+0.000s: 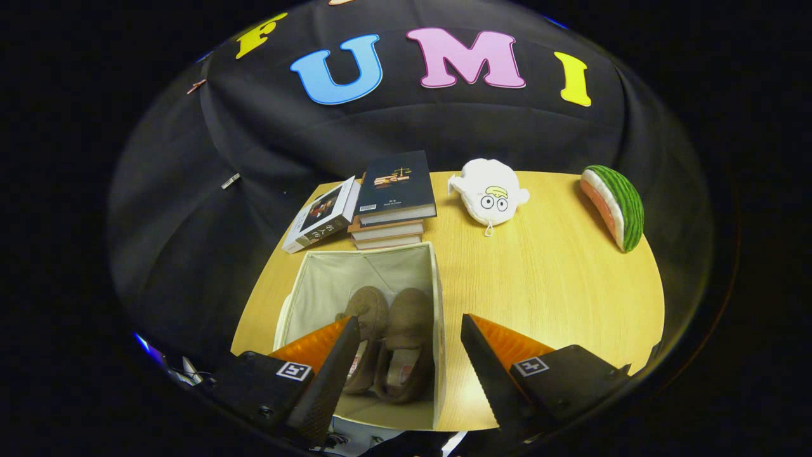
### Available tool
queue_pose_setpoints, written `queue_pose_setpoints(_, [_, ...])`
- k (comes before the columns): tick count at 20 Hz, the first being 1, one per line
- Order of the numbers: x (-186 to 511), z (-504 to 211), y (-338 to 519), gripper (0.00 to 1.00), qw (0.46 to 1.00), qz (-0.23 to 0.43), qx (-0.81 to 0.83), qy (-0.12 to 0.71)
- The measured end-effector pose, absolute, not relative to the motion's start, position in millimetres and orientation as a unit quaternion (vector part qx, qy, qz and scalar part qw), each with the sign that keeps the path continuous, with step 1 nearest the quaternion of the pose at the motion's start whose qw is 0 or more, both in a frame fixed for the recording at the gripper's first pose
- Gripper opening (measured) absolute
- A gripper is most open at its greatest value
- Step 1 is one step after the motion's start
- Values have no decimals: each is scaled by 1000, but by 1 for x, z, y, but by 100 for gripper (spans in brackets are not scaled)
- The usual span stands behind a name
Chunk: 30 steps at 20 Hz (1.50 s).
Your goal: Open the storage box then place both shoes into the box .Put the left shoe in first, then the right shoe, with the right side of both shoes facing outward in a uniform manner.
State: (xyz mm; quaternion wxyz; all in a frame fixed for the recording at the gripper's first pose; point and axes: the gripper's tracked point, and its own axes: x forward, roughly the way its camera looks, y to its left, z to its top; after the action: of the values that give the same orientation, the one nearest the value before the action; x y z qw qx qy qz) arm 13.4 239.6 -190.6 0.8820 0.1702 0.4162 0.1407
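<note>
Hand-held gripper (409, 327) spread wide, empty, poised above open storage box (330, 279) on pale wood desk (545, 285). Inside box, between and just below fingertips, two brown shoes (390, 336) side by side, toes pointing away. Beyond box, stacked books (393, 200); farther right, white plush toy (488, 193) and watermelon-slice toy (615, 206). Behind desk, black cloth wall.
</note>
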Motion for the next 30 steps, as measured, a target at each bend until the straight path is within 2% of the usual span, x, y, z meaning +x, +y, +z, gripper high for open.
queue_pose_setpoints(9, [29,-179,137,99,919,107,134,355])
queue_pose_setpoints(21, [39,-182,-26,99,942,46,117,310])
queue_pose_setpoints(30, [45,-161,-102,99,961,22,107,253])
